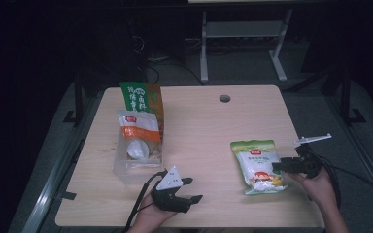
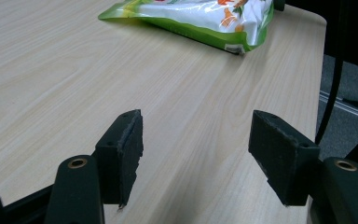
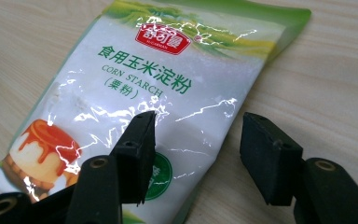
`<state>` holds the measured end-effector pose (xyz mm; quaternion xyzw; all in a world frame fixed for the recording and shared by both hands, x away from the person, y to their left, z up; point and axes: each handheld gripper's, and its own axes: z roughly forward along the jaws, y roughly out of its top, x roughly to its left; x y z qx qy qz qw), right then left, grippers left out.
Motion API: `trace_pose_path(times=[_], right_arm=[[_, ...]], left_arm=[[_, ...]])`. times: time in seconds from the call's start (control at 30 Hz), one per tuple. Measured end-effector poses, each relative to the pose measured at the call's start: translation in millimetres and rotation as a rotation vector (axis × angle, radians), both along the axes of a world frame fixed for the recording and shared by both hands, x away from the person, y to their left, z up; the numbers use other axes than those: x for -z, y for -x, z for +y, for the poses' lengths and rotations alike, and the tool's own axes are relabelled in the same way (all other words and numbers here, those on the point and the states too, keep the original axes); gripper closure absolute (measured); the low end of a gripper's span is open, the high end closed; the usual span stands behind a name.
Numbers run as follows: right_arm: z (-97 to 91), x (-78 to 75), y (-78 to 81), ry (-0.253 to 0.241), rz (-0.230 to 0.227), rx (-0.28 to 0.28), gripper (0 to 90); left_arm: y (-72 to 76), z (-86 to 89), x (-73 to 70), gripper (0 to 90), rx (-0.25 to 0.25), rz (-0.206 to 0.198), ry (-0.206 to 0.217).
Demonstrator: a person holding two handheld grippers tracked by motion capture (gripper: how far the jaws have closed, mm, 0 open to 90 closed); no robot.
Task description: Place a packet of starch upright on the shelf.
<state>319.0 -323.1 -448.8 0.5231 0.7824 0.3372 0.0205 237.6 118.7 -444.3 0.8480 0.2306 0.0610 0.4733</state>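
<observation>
Green-and-white corn starch bag [image 1: 259,165] lies flat on the wooden table [image 1: 204,131], right-near area, long axis running near-to-far, top seal toward the far edge. Print reads "CORN STARCH" under Chinese characters, red brand badge above, pudding picture at the near end. Right gripper [image 3: 193,154] hovers over the bag's right edge, jaws spread wide, holding nothing. Left gripper [image 2: 196,163] sits low at near centre, jaws wide, empty. Far left: clear plastic container [image 1: 137,158] with an orange-white pouch [image 1: 138,125] and green bag [image 1: 141,97].
</observation>
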Motion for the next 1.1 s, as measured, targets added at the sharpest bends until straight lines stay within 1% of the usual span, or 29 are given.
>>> trace_pose_path(times=[0.07,0.1,0.23,0.3,0.4,0.43,0.47,0.5,0.63,0.73,0.87,0.93,1.0,1.1], right_arm=[[-1.6,2.0,1.6,-0.022,-0.007,0.001,48.9],[-1.7,1.9,2.6,-0.032,-0.002,-0.002,51.4],[-0.5,1.9,4.7,-0.036,-0.006,0.005,51.4],[-0.9,2.3,6.0,-0.047,0.004,0.019,51.6],[-1.4,3.9,8.2,-0.065,0.002,0.039,51.7],[-1.5,3.9,9.3,-0.072,0.011,0.05,51.7],[-1.5,3.9,9.3,-0.072,0.011,0.05,51.7],[-2.0,5.1,10.5,-0.084,0.012,0.061,51.7],[-0.9,4.7,12.4,-0.093,0.02,0.079,51.8],[-0.1,4.5,13.9,-0.089,0.018,0.083,51.8],[4.8,4.6,16.2,-0.096,0.027,0.061,51.8],[8.7,3.4,17.6,-0.088,0.036,0.051,51.8],[11.8,1.9,17.6,-0.074,0.04,0.022,50.5],[12.3,0.7,13.1,-0.062,0.04,0.0,47.5]], left_arm=[[0.1,0.3,-0.2,35.0,0.0,0.005,0.009],[0.0,0.5,-0.4,35.1,-0.001,0.005,0.009],[-0.1,0.8,-0.6,35.1,-0.003,0.005,0.008],[-0.1,0.9,-0.7,35.0,-0.004,0.004,0.007],[-0.3,0.8,-0.7,35.1,-0.005,0.005,0.007],[-0.2,0.7,-0.6,35.1,-0.005,0.005,0.007],[-0.2,0.7,-0.6,35.0,-0.005,0.005,0.007],[-0.2,0.6,-0.5,35.0,-0.005,0.005,0.006],[-0.1,0.5,-0.5,35.1,-0.004,0.003,0.006],[0.0,0.7,-0.8,35.1,-0.005,0.003,0.006],[0.0,0.6,-0.8,35.1,-0.006,0.003,0.006],[0.1,0.6,-0.8,35.1,-0.005,0.003,0.006],[0.0,0.7,-0.9,35.1,-0.005,0.001,0.005],[-0.2,0.5,-0.6,35.1,-0.005,0.002,0.004]])
